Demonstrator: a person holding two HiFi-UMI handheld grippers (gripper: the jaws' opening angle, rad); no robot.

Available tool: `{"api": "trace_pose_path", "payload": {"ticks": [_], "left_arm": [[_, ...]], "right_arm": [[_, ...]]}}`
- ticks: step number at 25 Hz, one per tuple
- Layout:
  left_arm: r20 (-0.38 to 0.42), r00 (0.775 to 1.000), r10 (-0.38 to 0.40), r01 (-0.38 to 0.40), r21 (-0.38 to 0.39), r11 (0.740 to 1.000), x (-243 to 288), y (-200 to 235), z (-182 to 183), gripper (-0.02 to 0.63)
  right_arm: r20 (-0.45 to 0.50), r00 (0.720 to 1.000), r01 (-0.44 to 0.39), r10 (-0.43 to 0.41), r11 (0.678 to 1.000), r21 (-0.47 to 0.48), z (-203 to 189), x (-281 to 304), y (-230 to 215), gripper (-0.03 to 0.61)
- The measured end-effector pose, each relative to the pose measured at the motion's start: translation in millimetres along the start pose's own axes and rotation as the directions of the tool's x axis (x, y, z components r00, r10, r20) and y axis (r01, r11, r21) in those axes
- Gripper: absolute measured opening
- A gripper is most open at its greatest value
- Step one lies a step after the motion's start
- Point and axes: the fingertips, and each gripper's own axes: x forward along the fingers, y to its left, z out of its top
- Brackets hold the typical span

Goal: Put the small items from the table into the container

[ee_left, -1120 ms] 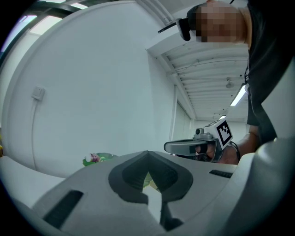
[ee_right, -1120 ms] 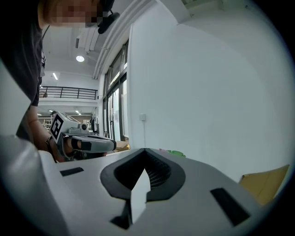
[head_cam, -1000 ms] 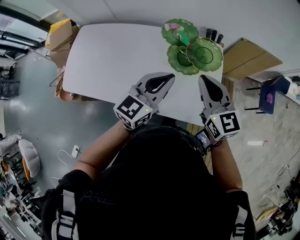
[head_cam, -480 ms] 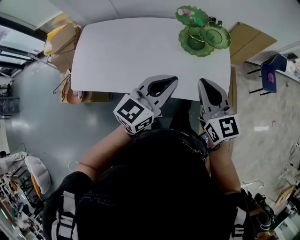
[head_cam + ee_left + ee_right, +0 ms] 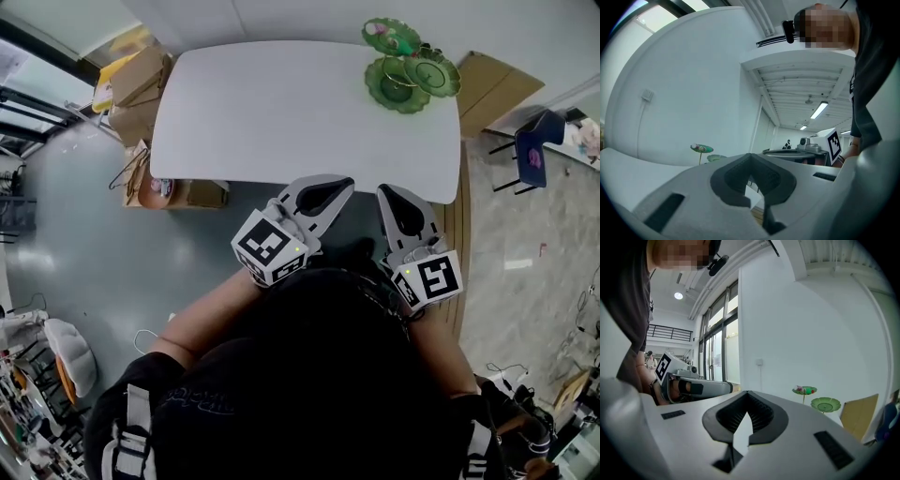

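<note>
A green leaf-shaped tiered dish (image 5: 410,70) stands at the far right corner of the white table (image 5: 281,112); a pink item and a small red one lie on its top plate (image 5: 805,390). No loose small items show on the tabletop. My left gripper (image 5: 337,186) and right gripper (image 5: 392,197) are both shut with nothing in them. They are held side by side close to my body, just off the table's near edge and far from the dish. The left gripper view shows the dish (image 5: 701,148) small in the distance.
Cardboard boxes (image 5: 141,80) are stacked at the table's left end, and another box (image 5: 192,192) sits under the near edge. A brown board (image 5: 497,84) and a blue chair (image 5: 530,150) stand to the right of the table.
The view has backed away from the table, so the dish looks smaller and farther. Both grippers, earlier over the table's near edge, now hang off it close to my body.
</note>
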Motion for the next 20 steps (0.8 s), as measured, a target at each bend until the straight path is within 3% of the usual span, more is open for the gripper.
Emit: {"api": "trace_pose_path", "payload": {"ticks": [20], "left_arm": [[0.038, 0.999, 0.009, -0.009, 0.006, 1.0, -53.4, -14.5, 7.5, 0.005]], "right_arm": [[0.007, 1.0, -0.015, 0.015, 1.0, -0.025, 8.1, -9.0, 54.2, 0.015]]}}
